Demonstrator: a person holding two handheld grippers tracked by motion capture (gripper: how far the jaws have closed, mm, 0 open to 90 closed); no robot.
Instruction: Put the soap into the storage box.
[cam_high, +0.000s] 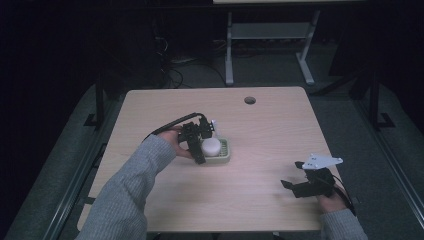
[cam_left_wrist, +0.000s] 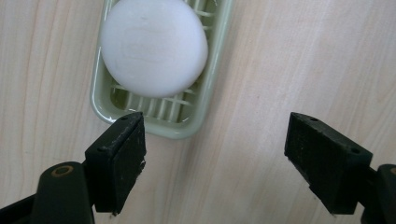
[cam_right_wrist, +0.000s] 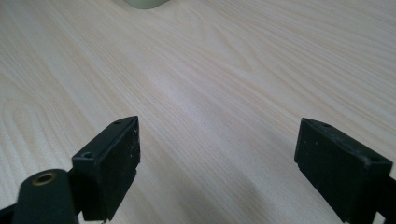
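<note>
From the high view, the pale wooden surface carries 1 pale green ribbed plastic soap dish, and in it lies 1 round white bar of soap, a little left of the surface's middle. The left gripper hangs right over the dish, held by a hand in a grey knit sleeve. The right gripper sits well apart near the front right corner, low over bare wood, a grey 3-cornered plate on top of it.

In the left gripper view, the soap dish shows its slatted floor with the bar of soap resting on it and covering most of it. The 2 black jaws stand wide apart, gripping nothing; 1 jaw is just at the dish's near rim, the other over bare wood beside it.

In the right gripper view, 2 jaws are spread wide over the plain surface, holding nothing. A corner of the green dish peeks in at the top edge.
</note>
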